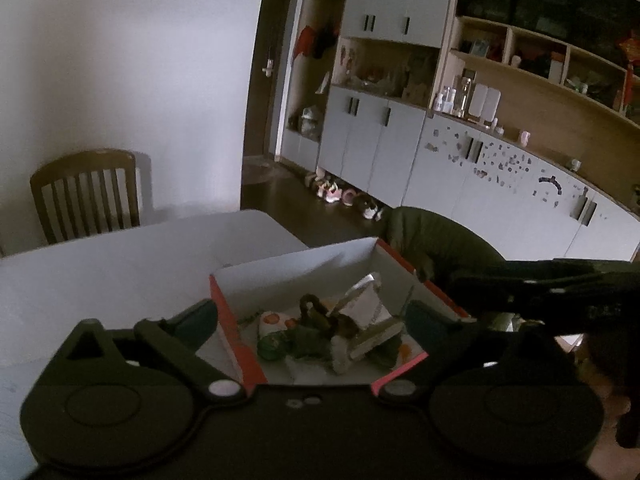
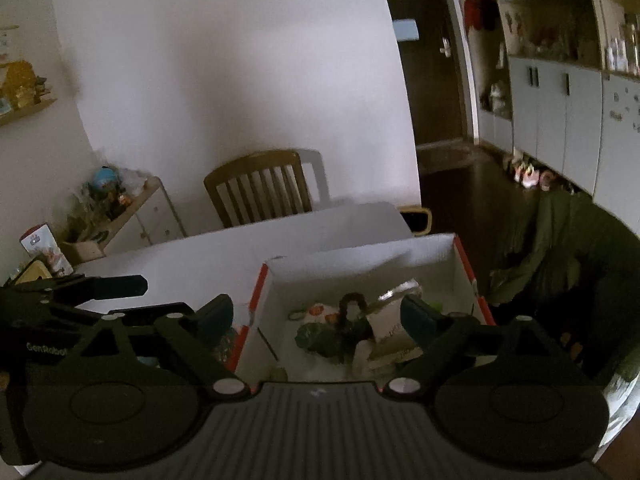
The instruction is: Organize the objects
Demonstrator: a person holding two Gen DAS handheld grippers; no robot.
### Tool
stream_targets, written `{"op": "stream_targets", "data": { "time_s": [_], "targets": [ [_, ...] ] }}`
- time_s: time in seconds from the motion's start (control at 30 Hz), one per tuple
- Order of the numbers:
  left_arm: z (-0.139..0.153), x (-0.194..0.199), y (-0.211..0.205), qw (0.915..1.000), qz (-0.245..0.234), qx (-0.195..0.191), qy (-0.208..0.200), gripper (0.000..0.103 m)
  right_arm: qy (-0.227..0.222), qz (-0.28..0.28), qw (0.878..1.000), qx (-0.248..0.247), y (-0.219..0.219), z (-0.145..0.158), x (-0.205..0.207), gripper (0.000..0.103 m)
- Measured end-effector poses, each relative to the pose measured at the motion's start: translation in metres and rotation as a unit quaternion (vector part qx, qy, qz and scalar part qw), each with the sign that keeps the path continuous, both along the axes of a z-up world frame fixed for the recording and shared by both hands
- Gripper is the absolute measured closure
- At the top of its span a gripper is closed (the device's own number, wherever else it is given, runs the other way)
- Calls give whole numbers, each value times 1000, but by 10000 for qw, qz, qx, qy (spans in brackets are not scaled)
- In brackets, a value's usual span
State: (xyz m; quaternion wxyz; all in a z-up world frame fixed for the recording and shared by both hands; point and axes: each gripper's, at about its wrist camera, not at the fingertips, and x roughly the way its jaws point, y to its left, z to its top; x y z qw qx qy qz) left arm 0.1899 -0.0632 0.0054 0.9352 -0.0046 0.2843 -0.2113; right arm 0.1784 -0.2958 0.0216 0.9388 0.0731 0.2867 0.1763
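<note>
The tabletop (image 1: 120,264) fills the left of both frames. The box (image 2: 360,264) stands on it at the centre, with a pile of small things (image 1: 328,332) inside. My left jaws (image 1: 310,318) and right jaws (image 2: 318,316) are wide apart above it, holding nothing.

The open-topped box (image 1: 296,268) offers a clear way in from above; its four upright walls bar any sideways approach. Inside, a jumble of small items (image 1: 340,336) fills the near half, while the far half of the floor lies bare. The pale tabletop (image 1: 120,264) left of the box is free. A wooden chair (image 2: 260,192) stands behind the far edge, and a dark green jacket (image 2: 560,248) crowds the box's right side.
</note>
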Motion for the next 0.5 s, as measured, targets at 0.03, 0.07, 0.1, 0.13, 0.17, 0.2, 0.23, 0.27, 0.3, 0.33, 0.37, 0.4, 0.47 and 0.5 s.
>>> {"op": "stream_targets", "data": {
  "time_s": [0.03, 0.07, 0.1, 0.13, 0.17, 0.2, 0.23, 0.27, 0.3, 0.33, 0.37, 0.4, 0.47, 0.5],
  "targets": [
    [1, -2, 1, 10000, -11, 8, -31, 2, -40, 22, 10000, -12, 2, 1, -3, 9],
    [2, -3, 3, 10000, -19, -2, -48, 1, -87, 34, 10000, -14, 4, 2, -6, 9],
    [2, -5, 5, 10000, -12, -26, -56, 1, -116, 32, 9999, -9, 5, 3, -9, 9],
    [3, -6, 7, 10000, -15, -64, -55, 1, -137, 26, 9999, 2, 7, 4, -12, 9],
    [3, -8, 9, 9999, -26, -109, -52, 0, -156, 8, 9999, 17, 8, 4, -15, 8],
    [4, -9, 11, 9999, -9, -133, -57, 0, -186, -38, 9998, 22, 9, 5, -19, 7],
    [4, -11, 12, 9999, 3, -142, -75, 0, -221, -71, 9997, 26, 10, 5, -21, 6],
    [5, -13, 13, 9998, -3, -144, -97, 0, -242, -87, 9997, 30, 10, 5, -24, 6],
    [5, -15, 15, 9998, -1, -157, -121, 0, -259, -100, 9996, 19, 11, 5, -26, 6],
    [6, -16, 16, 9997, 2, -173, -149, 0, -275, -117, 9996, -5, 13, 6, -29, 5],
    [6, -18, 18, 9997, -21, -190, -167, 0, -294, -133, 9995, -38, 15, 6, -32, 5],
    [6, -19, 19, 9996, -40, -201, -179, 0, -319, -139, 9994, -88, 17, 6, -35, 5],
    [6, -23, 20, 9997, -41, -163, -200, 0, -357, -166, 9991, -153, 21, 5, -41, 5],
    [5, -24, 21, 9997, -51, -150, -193, 0, -357, -176, 9991, -149, 22, 5, -43, 4]
  ]
}}
